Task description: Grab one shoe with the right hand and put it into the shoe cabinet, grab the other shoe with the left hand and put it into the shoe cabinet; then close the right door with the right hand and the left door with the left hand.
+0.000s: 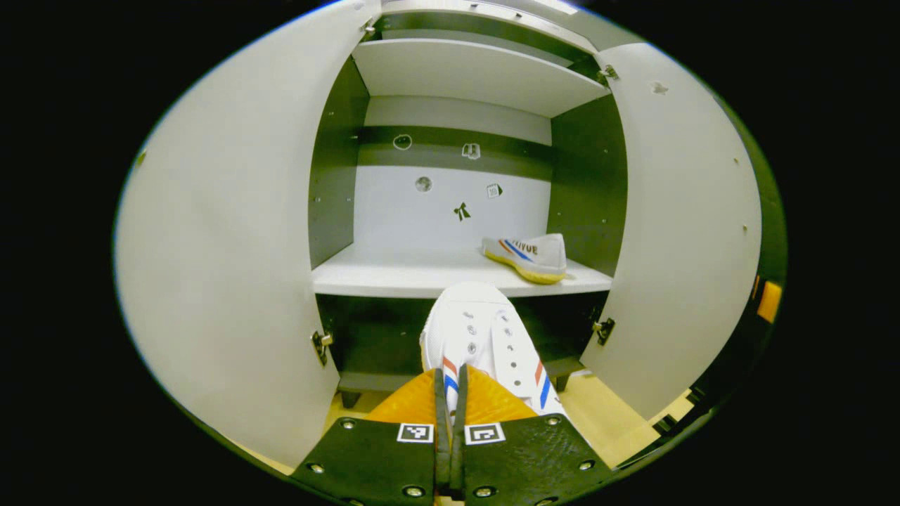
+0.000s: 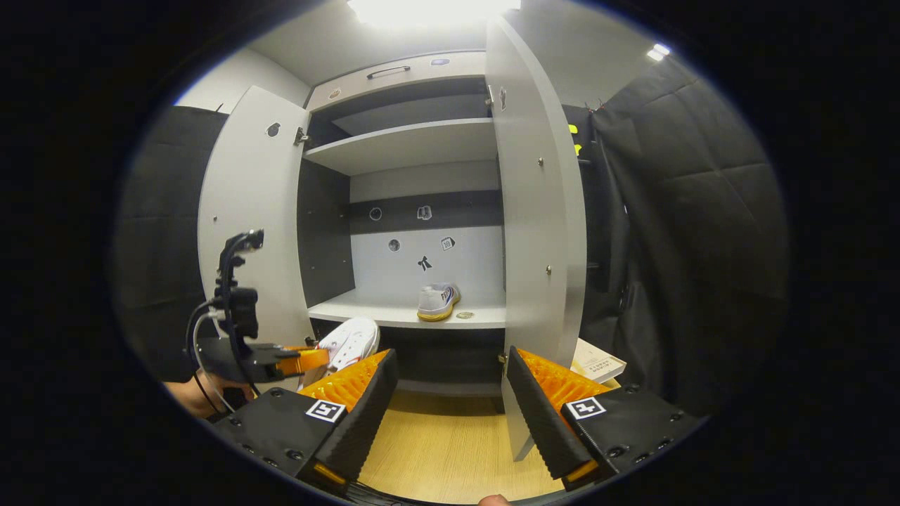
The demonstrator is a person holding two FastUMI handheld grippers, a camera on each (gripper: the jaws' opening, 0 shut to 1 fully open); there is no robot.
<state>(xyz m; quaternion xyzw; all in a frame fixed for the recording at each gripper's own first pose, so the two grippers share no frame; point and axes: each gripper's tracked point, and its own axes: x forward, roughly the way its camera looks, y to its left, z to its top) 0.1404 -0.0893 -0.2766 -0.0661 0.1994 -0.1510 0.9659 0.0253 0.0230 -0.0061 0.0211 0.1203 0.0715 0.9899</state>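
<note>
Left tongs (image 1: 451, 393) pinched together; right tongs (image 2: 450, 414) wide apart.

White shoes (image 1: 485, 337) (image 1: 529, 256) with red-and-blue stripes, yellow sole on far one; grey cabinet (image 1: 464, 274) doors, dark side walls; pale wood floor (image 2: 450, 450).

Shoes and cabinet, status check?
Left hand-held gripper clamped on second shoe, short of shelf. Right hand-held gripper open, empty. First shoe shelved. Both doors open, path clear.
</note>
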